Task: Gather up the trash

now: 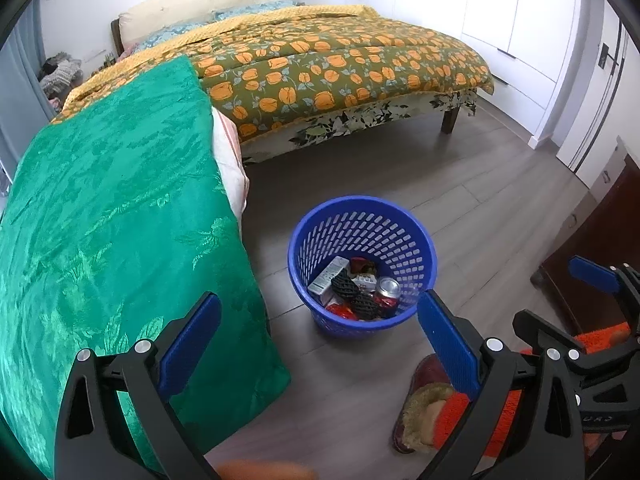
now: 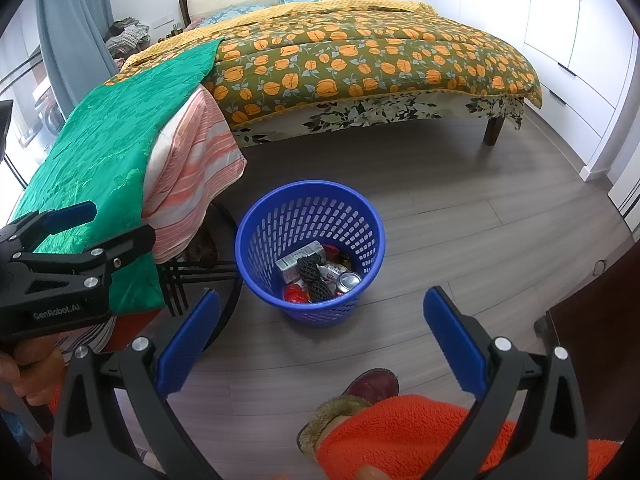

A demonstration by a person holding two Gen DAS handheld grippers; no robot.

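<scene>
Right now my left gripper (image 1: 320, 320) and my right gripper (image 2: 322, 316) both hang spread apart and empty above the blue basket (image 2: 248, 248) on the floor (image 2: 460, 216). Inside it lie a can (image 2: 349, 280), a small carton (image 2: 294, 263), black netting (image 2: 310, 276) and what may be a red wrapper (image 2: 296, 293)

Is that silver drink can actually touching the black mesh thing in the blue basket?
Touching. In the left wrist view the can leans directly against the black mesh piece inside the blue basket, with no gap between them.
</scene>
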